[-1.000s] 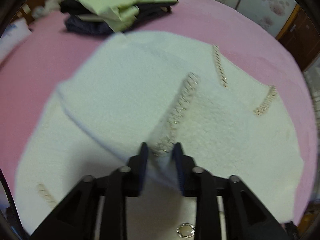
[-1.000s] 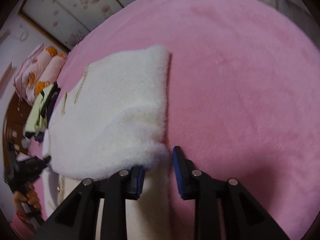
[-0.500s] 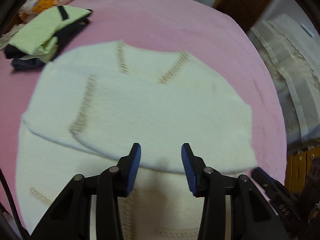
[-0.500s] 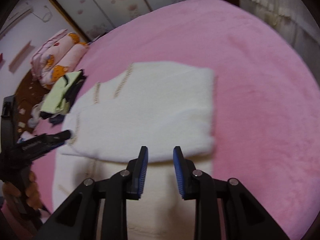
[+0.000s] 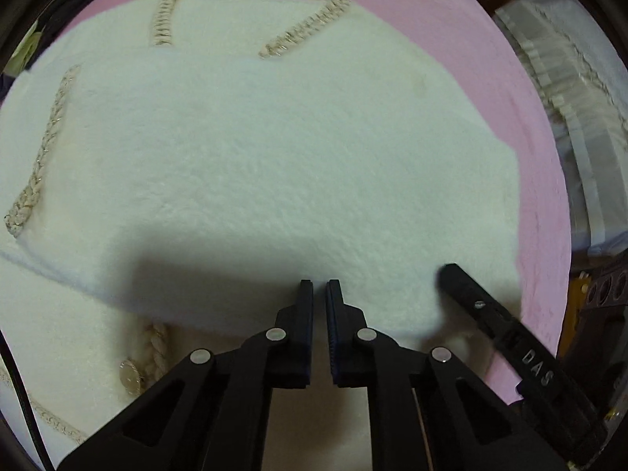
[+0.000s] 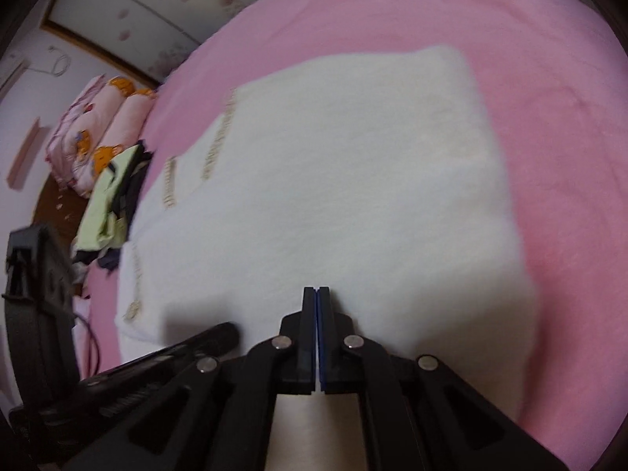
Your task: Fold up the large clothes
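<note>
Hiding the white garment's (image 6: pixel 353 180) near edge, both hand-held grippers (image 5: pixel 320 288) (image 6: pixel 317 294) look closed, grasping nothing discernible.

A wide bed covered in a plush pink blanket (image 6: pixel 451 19) is filling most of both views. Panelled wardrobe doors printed with pink blossoms (image 6: pixel 157 4) are standing behind it, beside a pale lilac wall (image 6: pixel 23 51). Pale ruffled curtain fabric (image 5: pixel 569 90) is hanging past the bed's edge
</note>
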### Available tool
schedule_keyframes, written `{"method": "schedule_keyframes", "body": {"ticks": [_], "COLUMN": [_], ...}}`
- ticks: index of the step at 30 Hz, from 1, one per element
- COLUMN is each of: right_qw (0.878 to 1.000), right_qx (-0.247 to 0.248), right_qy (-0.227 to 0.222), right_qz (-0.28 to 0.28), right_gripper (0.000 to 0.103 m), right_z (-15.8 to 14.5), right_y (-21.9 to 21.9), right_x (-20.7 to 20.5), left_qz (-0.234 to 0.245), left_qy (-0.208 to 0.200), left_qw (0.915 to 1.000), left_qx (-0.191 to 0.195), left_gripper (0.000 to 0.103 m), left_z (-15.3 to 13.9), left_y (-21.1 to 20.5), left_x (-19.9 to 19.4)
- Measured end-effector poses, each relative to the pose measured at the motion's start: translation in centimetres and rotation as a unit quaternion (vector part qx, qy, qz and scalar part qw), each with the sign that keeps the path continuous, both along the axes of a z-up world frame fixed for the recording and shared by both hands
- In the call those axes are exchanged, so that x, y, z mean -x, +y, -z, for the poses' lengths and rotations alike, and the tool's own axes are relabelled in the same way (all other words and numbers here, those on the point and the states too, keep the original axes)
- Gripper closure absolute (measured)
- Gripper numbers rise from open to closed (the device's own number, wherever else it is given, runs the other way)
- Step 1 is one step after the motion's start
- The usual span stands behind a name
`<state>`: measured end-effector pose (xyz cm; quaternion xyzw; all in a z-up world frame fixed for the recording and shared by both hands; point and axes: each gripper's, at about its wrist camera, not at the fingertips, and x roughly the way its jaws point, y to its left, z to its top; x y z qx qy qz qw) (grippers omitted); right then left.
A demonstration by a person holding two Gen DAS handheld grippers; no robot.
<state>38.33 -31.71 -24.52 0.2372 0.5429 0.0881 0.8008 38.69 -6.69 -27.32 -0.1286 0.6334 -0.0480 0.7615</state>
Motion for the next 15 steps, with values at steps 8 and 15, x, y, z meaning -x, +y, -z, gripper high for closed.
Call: {"method": "schedule_keyframes", "body": {"ticks": [8,15], "right_qw": [0.997,0.991], "right_qx": [0.025,0.122], "right_qy": [-0.007,0.001], "right_qz": [0.066,0.062], "right_gripper": [0.103,0.103], "right_z": [-0.7,-1.4], "right_y": [-6.2,-7.1], "right_x": [1.0,2.3], "left_qz": [-0.011,-0.028], "left_qy": [-0.027,-0.033], "left_qw": [0.9973,0.9919], "left_qx": [-0.068,-0.119], "left_gripper": [0.098,0.098], "left_z": [-0.5,-0.7], "left_y": [4.1,6.2], "left_x": [-0.1,-0.2]}}
